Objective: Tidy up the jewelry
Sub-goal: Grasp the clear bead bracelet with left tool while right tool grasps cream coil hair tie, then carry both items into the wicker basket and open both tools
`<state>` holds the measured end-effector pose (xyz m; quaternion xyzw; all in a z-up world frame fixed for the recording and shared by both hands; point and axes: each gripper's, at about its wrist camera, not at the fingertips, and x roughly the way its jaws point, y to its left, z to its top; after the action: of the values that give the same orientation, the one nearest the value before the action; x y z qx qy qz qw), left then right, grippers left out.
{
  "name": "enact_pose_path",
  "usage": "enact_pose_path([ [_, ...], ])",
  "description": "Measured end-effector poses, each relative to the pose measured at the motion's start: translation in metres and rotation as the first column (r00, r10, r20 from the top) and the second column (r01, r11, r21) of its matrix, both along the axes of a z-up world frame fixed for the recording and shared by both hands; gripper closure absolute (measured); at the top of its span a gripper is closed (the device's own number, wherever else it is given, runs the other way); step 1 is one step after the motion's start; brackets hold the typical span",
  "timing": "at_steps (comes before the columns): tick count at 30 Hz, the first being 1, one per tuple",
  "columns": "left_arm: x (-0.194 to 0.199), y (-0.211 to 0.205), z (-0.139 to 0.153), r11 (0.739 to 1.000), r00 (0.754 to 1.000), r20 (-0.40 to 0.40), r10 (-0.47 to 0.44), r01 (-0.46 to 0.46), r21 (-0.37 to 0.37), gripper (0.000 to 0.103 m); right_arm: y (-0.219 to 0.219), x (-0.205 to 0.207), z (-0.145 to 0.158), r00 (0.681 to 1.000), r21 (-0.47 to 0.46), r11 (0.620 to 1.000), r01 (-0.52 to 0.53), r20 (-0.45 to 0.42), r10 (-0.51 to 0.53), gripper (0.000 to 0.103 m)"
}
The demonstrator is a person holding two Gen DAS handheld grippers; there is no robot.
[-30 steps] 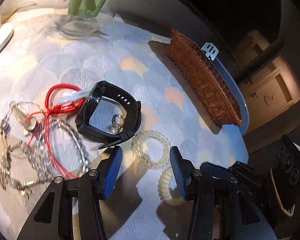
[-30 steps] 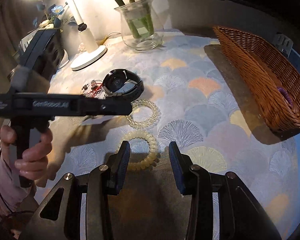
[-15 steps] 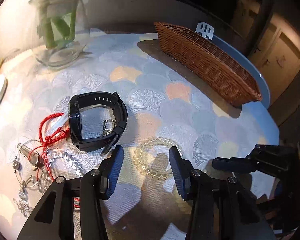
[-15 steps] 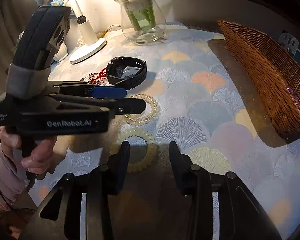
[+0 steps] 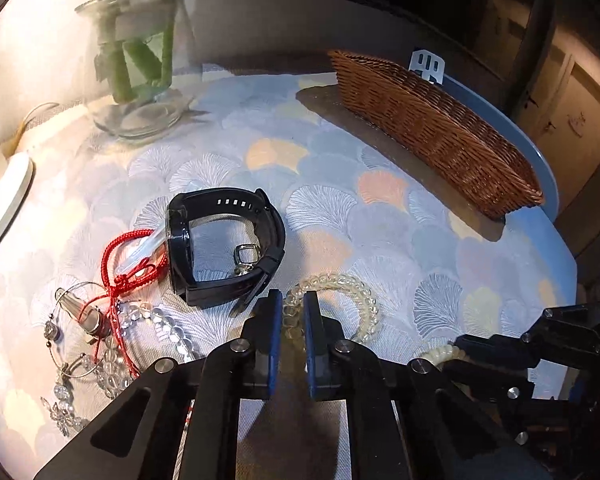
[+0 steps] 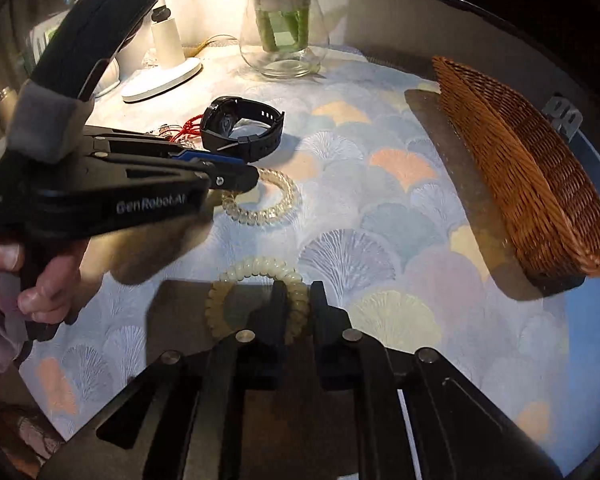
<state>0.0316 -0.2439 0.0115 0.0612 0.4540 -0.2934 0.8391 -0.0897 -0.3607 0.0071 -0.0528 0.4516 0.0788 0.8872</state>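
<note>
Bracelets lie on the patterned cloth beside a watch, basket well apart; the clear coil is pinched by the left gripper, the cream coil by the right gripper, jaws just closed

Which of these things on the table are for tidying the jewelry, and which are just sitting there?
For the job: clear coil bracelet, cream coil bracelet, black watch, red cord bracelet, crystal bead strands, wicker basket.

Just sitting there: glass vase, white lamp.
</note>
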Motion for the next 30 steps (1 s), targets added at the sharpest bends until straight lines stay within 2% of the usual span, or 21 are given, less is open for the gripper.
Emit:
enact_pose_path([
  [7, -0.009, -0.001, 0.001, 1.0, 1.0, -0.013, 0.002, -0.002, -0.014, 0.093, -0.031, -0.022, 0.003, 0.996, 0.01, 0.996, 0.083, -0.017, -0.083, 0.091],
  [10, -0.012, 0.0, 0.001, 0.999, 0.999, -0.043, -0.006, 0.004, -0.052, 0.094, -0.045, -0.029, 0.005, 0.993, 0.019, 0.992, 0.122, -0.012, -0.121, 0.091],
  [17, -0.021, -0.003, 0.016, 0.987, 0.996, -0.08, -0.035, 0.023, -0.157, 0.094, -0.077, -0.041, 0.02, 0.984, 0.108, 0.978, 0.176, 0.019, -0.179, 0.091],
  [28, -0.027, -0.048, 0.067, 0.976, 0.993, 0.003, -0.115, 0.113, -0.183, 0.094, -0.123, -0.046, 0.058, 0.96, 0.154, 0.957, 0.248, 0.092, -0.263, 0.091],
  [30, -0.023, -0.059, 0.078, 0.968, 0.99, 0.008, -0.138, 0.136, -0.212, 0.094, -0.136, -0.044, 0.067, 0.954, 0.167, 0.951, 0.262, 0.107, -0.281, 0.091],
])
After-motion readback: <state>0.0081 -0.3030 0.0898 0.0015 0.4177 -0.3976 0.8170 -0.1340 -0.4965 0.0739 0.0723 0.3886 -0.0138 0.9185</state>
